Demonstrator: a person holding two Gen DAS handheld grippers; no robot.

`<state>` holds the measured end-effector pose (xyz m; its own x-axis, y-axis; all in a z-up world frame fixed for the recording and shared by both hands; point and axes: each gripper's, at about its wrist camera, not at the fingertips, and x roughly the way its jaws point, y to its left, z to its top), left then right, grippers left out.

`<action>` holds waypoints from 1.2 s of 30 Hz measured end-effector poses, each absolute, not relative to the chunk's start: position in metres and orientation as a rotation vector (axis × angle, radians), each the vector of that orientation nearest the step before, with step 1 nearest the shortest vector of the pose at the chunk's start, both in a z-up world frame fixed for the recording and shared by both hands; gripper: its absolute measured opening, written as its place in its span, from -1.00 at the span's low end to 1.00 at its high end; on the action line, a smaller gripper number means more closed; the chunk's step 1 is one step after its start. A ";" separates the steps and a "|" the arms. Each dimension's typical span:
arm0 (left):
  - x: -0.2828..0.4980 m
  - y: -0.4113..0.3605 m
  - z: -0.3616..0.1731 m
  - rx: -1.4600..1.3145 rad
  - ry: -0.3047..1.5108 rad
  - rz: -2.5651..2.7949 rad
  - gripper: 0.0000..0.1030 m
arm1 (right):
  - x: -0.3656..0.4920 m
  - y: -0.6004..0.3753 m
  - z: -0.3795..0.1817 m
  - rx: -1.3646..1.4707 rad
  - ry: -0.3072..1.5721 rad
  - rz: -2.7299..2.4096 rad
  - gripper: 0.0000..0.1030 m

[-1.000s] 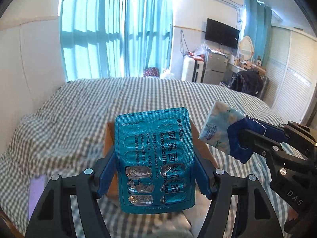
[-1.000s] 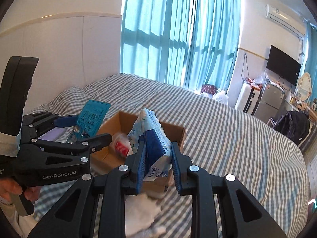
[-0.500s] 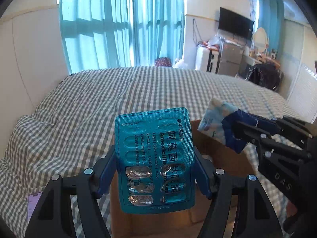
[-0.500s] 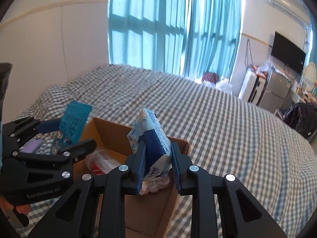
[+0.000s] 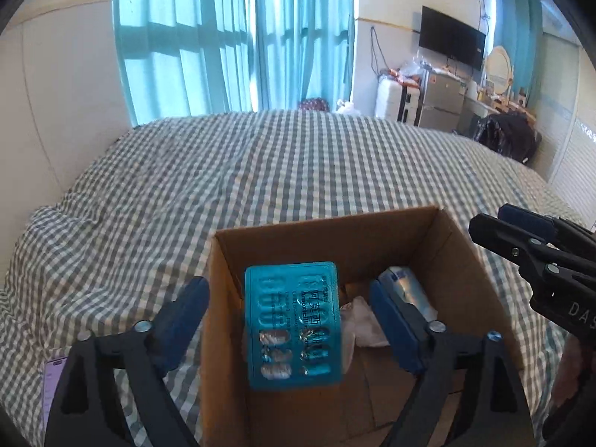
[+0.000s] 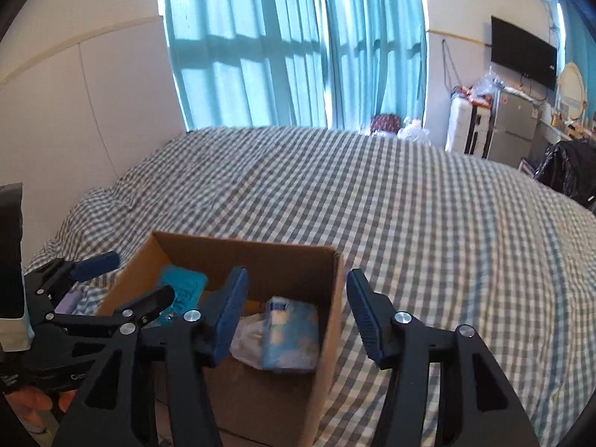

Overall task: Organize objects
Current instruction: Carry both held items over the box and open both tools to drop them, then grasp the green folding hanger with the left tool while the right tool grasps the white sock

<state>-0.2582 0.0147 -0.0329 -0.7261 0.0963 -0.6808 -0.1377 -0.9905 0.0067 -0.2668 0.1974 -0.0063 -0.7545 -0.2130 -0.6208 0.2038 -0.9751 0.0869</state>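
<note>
Left gripper [image 5: 290, 309], seen from its own wrist camera: both blue-padded fingers [image 5: 186, 305] spread wide apart, pointing forward and slightly down, nothing clamped between them. Right gripper [image 6: 296, 313], seen from its own wrist camera: fingers [image 6: 363, 313] likewise splayed wide, gripping nothing. The two grippers sit side by side, near each other, each visible at the edge of the other's view.

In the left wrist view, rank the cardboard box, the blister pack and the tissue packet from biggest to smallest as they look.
1. Cardboard box.
2. Teal blister pack, though it is nearer the camera, so its size is exaggerated.
3. Tissue packet, partly hidden behind a gripper finger.
</note>
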 end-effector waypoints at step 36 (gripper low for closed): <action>-0.099 0.018 -0.048 -1.041 0.133 2.947 1.00 | -0.099 0.235 -0.040 1.084 -0.057 -2.836 0.76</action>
<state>-0.0985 0.0181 -0.0476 -0.7784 -0.0159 -0.6276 -0.0405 -0.9963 0.0755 -0.0986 0.2350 -0.0400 -0.7402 -0.1109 -0.6632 0.0843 -0.9938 0.0720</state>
